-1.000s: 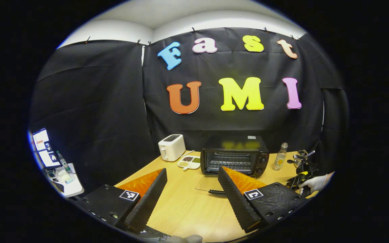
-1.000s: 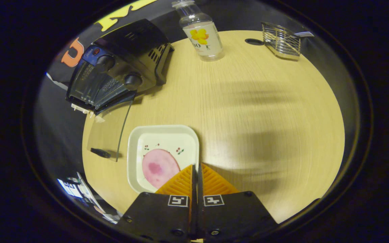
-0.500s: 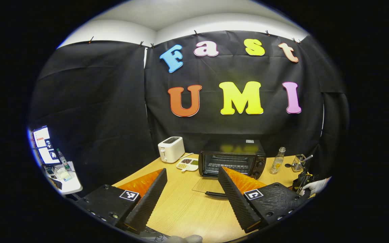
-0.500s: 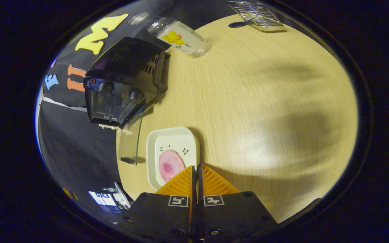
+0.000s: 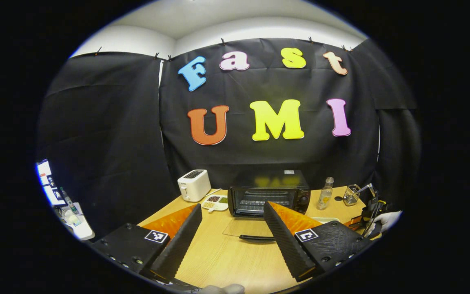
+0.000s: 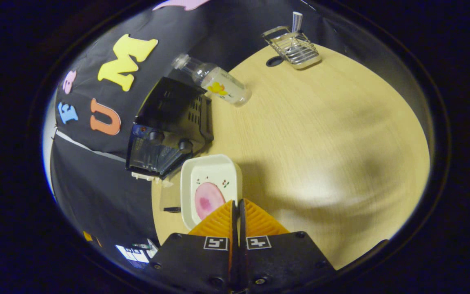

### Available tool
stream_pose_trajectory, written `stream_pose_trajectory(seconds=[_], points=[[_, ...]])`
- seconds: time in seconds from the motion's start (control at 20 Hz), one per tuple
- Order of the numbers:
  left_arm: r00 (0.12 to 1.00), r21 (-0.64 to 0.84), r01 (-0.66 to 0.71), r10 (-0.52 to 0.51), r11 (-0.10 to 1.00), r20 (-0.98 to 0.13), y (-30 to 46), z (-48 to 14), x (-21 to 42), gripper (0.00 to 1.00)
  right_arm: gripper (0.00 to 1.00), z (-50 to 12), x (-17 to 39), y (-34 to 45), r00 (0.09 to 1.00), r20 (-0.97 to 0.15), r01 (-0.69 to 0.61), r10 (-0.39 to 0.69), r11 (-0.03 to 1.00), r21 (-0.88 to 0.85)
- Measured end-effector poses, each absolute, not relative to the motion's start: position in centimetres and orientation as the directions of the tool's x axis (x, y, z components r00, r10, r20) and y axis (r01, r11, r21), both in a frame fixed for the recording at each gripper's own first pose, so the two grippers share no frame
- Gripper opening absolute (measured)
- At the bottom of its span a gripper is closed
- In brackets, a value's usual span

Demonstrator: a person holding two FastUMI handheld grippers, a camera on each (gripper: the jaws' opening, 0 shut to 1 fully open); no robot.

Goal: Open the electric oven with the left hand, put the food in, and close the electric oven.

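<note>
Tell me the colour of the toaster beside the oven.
White, seen best in the left gripper view: the toaster left of the black oven.

Both views share the oven (image 5: 268, 197) (image 6: 169, 130), from opposite sides.

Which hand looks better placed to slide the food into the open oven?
Right: the right gripper is shut on the plate rim, beside the open oven. The left gripper is open, empty.

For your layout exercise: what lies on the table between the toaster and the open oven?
In the left gripper view, a small divided dish of snacks sits between the toaster and the oven.
</note>
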State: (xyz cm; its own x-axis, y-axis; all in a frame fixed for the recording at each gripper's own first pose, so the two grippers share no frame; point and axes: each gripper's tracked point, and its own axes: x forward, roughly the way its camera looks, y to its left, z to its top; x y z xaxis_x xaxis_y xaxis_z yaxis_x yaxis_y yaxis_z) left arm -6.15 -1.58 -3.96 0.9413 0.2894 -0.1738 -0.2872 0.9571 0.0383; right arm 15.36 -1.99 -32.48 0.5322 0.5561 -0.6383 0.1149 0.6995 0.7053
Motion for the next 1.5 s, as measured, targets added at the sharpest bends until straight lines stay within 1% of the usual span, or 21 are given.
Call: stream_pose_trajectory(seconds=[0.05,0.15,0.35,0.45,0.55,0.6,0.7,0.75,0.8,0.85,0.9,0.95,1.0,1.05,1.1,1.15,1.2,1.35,1.4,1.45,1.5], points=[[0.946,0.032,-0.272,0.274,0.962,-0.174,-1.3,-4.0,-6.0,0.97,0.00,-31.4,15.1,-1.6,0.551,-0.630,0.118,0.547,0.696,0.708],[0.953,0.027,-0.244,0.245,0.969,-0.176,-0.3,-4.2,-5.5,0.97,0.03,-29.6,14.5,0.0,0.580,-0.611,0.134,0.539,0.677,0.724],[0.960,0.032,-0.212,0.214,0.977,-0.179,2.7,-4.1,-5.5,0.97,0.03,-26.6,13.2,5.5,0.624,-0.548,0.176,0.557,0.583,0.793],[0.962,0.038,-0.198,0.202,0.979,-0.185,4.2,-4.2,-5.6,0.97,0.00,-26.2,12.7,8.8,0.648,-0.526,0.194,0.550,0.549,0.813],[0.961,0.050,-0.186,0.192,0.981,-0.197,6.0,-4.6,-6.0,0.97,0.03,-26.8,12.0,12.2,0.660,-0.517,0.212,0.546,0.525,0.825],[0.961,0.055,-0.180,0.187,0.982,-0.203,6.8,-4.8,-6.2,0.97,0.00,-27.2,11.8,13.7,0.668,-0.518,0.229,0.533,0.515,0.826],[0.959,0.062,-0.174,0.183,0.983,-0.216,8.4,-5.2,-6.6,0.97,0.00,-28.5,11.6,17.0,0.685,-0.528,0.275,0.502,0.493,0.826],[0.958,0.065,-0.173,0.183,0.983,-0.221,9.2,-5.5,-6.8,0.97,0.04,-29.3,11.3,18.7,0.687,-0.532,0.291,0.495,0.484,0.826],[0.957,0.069,-0.173,0.184,0.982,-0.224,9.9,-5.7,-7.0,0.97,0.00,-30.0,10.9,20.3,0.689,-0.531,0.305,0.493,0.468,0.830],[0.956,0.073,-0.171,0.184,0.982,-0.228,10.4,-5.8,-7.1,0.97,0.00,-30.4,10.6,22.0,0.690,-0.523,0.308,0.499,0.452,0.837],[0.954,0.080,-0.174,0.188,0.981,-0.231,11.0,-6.0,-7.2,0.97,0.03,-30.7,10.6,23.5,0.697,-0.511,0.307,0.503,0.434,0.847],[0.953,0.084,-0.174,0.190,0.981,-0.234,11.5,-6.2,-7.4,0.97,0.00,-31.0,10.6,24.9,0.692,-0.507,0.305,0.514,0.428,0.851],[0.952,0.089,-0.177,0.193,0.980,-0.237,11.8,-6.3,-7.5,0.97,0.00,-31.2,10.9,26.2,0.691,-0.502,0.303,0.520,0.422,0.855],[0.951,0.091,-0.178,0.195,0.980,-0.239,12.2,-6.4,-7.5,0.97,0.04,-31.6,11.1,27.2,0.686,-0.507,0.307,0.523,0.423,0.852],[0.950,0.093,-0.181,0.198,0.979,-0.242,12.5,-6.4,-7.5,0.97,0.00,-31.7,11.6,27.9,0.683,-0.505,0.306,0.528,0.420,0.854],[0.950,0.094,-0.184,0.201,0.978,-0.240,12.8,-6.4,-7.4,0.97,0.03,-31.8,12.2,28.4,0.686,-0.501,0.306,0.527,0.415,0.857],[0.949,0.095,-0.187,0.205,0.978,-0.241,12.9,-6.4,-7.1,0.97,0.00,-31.6,13.1,28.6,0.695,-0.494,0.302,0.523,0.411,0.860],[0.950,0.092,-0.187,0.204,0.978,-0.237,13.2,-6.4,-6.4,0.97,0.00,-31.3,16.1,28.3,0.720,-0.482,0.300,0.500,0.403,0.865],[0.949,0.092,-0.185,0.202,0.978,-0.240,13.2,-6.5,-6.1,0.97,0.04,-31.1,17.3,28.0,0.730,-0.476,0.300,0.490,0.396,0.868],[0.949,0.092,-0.184,0.202,0.979,-0.243,13.3,-6.7,-5.8,0.97,0.00,-31.0,18.4,27.6,0.736,-0.477,0.303,0.480,0.396,0.867],[0.947,0.092,-0.186,0.203,0.978,-0.247,13.5,-6.9,-5.4,0.97,0.04,-30.8,19.6,27.0,0.746,-0.474,0.303,0.467,0.396,0.867]])
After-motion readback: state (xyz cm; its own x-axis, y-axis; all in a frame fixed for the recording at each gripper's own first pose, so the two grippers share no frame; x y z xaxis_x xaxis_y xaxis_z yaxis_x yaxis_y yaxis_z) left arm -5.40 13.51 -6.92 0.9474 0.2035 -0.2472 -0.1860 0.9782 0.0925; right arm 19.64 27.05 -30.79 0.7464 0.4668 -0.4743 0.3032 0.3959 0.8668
